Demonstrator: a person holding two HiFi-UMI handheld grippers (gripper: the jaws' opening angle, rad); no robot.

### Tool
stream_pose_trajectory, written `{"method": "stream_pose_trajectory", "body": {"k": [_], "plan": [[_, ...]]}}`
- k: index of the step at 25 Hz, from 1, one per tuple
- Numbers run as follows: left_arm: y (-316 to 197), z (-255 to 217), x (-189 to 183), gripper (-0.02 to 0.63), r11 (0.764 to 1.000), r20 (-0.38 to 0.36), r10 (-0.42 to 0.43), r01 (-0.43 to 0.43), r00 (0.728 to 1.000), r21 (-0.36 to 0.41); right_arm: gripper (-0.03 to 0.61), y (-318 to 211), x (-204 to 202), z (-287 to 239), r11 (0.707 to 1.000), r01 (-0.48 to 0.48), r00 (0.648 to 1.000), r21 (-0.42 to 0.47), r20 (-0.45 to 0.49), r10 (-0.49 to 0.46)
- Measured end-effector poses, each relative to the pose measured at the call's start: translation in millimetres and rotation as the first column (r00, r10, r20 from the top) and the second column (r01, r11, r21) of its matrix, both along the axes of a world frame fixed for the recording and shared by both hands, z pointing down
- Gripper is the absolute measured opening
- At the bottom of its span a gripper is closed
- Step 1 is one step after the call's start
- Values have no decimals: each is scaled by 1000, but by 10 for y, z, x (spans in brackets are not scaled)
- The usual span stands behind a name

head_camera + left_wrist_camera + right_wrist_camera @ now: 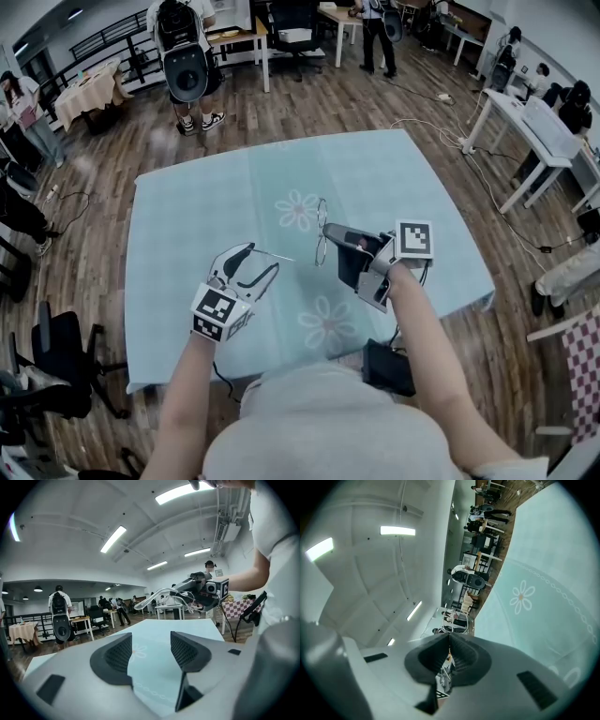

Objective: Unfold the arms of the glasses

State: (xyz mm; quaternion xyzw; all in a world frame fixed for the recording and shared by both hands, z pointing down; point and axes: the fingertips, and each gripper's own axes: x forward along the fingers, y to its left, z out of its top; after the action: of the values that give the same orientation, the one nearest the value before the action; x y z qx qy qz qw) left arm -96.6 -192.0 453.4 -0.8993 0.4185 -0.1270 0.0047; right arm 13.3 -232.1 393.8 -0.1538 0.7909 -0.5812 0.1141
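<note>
Thin-framed glasses [321, 234] hang in the air over the middle of the table [206, 216], which is covered in pale blue cloth. My right gripper [330, 231] is shut on their frame near the lenses. In the right gripper view the pads meet at the right gripper [449, 637], with a lens of the glasses [454, 620] just beyond. One slim arm of the glasses points out toward my left gripper [262, 260]. The left gripper [152, 651] is open and has nothing between its pads. In the left gripper view the glasses [159, 595] sit ahead and above, apart from its jaws.
A person with a backpack [186, 56] stands beyond the table's far edge. Black office chairs [56, 366] stand at the left and a white desk [530, 127] at the right, with cables on the wooden floor. A black pouch [389, 367] hangs at the near edge.
</note>
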Motion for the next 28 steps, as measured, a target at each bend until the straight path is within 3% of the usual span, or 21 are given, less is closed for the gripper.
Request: {"method": "stream_pose_trajectory", "body": {"k": [3,9,16,26,28], "plan": [[29,-10,145,250,1000,-49,22,-22,999,1,11,-4,-2,15,1000,-1,1000,-11,14,1],[118,23,434,250,998,-54,68,-68,996,0,11,17,3,47,1000,-6,1000,-29,16,7],[203,-89,697,250,992,-138,128,-126,982,20,11,1,23,77,998,-31,998,-60,49,34],[216,-195,755,247,992,-237,130,-126,963,32,11,15,16,81,996,-29,996,-82,82,36],[226,-202,769,213,991,-229,134,-129,964,37,11,23,9,73,997,-22,996,-80,86,29]]}}
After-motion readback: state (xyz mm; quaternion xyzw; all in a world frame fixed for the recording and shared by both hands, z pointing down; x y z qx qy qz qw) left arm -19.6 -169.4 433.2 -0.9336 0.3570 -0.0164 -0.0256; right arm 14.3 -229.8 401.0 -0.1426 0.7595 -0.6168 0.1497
